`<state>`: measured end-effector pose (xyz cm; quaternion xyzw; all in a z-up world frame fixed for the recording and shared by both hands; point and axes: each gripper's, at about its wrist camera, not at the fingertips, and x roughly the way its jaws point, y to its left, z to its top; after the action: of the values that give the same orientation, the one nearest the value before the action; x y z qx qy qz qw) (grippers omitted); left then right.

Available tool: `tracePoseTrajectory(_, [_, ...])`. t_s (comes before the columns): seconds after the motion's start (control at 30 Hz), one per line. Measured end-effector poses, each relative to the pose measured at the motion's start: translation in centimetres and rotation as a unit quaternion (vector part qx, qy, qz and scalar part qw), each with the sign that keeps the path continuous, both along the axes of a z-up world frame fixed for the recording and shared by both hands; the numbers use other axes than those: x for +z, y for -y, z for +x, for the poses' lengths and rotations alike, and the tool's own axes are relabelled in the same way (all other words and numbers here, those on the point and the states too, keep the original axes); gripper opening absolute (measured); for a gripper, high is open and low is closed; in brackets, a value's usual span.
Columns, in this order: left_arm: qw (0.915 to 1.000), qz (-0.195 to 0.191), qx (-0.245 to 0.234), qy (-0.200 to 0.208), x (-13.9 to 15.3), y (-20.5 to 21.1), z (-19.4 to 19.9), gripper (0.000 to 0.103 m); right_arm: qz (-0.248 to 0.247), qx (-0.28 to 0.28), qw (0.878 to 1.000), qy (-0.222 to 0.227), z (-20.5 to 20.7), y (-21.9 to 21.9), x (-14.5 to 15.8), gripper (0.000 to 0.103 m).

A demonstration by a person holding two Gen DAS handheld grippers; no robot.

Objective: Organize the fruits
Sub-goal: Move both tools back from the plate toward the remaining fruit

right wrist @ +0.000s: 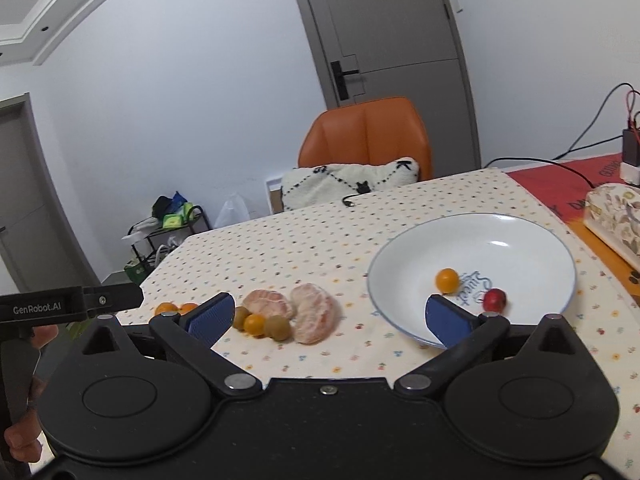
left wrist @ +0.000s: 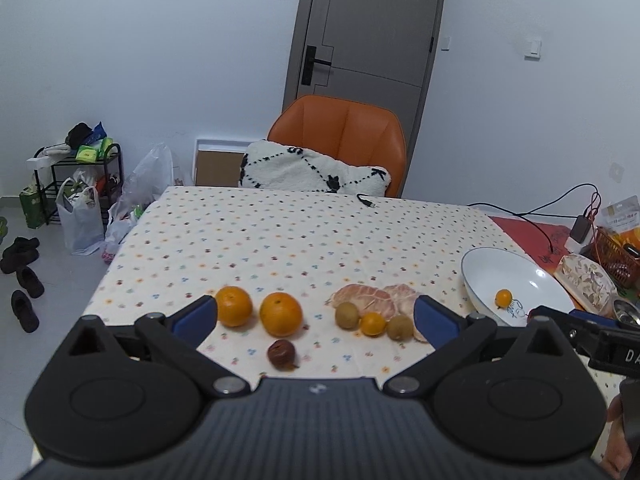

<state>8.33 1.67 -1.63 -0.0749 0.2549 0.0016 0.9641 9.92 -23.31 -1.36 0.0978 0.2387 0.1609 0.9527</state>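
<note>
Orange, brown and green fruits wait on the dotted cloth; a white plate sits at the right.

Low in the left view: two firm oranges (left wrist: 234, 306) (left wrist: 280, 314), easy to squeeze round the middle, a wrinkly brown fruit (left wrist: 281, 354), soft peeled pieces (left wrist: 362, 297) that squash. The plate (right wrist: 528, 236) holds one small orange fruit (right wrist: 447, 280) and one red fruit (right wrist: 494, 300). Left gripper (left wrist: 316, 318) and right gripper (right wrist: 330, 316) both gape wide, holding nothing.

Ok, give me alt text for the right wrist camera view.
Open right gripper above a dotted tablecloth; a white bowl holds a small orange fruit and a red one. Peeled citrus halves lie left.
</note>
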Motion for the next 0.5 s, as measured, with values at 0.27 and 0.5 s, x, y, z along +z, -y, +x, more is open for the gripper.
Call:
tracePoseTrajectory(0.27, [0.9999,-0.008,0.012,-0.004,-0.5,-1.7,-1.2,0.103,0.0,0.02,1.0,0.003,-0.5,-1.4,0.2,0.103])
tracePoseTrajectory(0.5, [0.9999,-0.003,0.01,0.005,-1.1,-2.3,-1.5,0.103,-0.003,0.039,0.999,0.003,-0.5,-2.6,0.1,0.097])
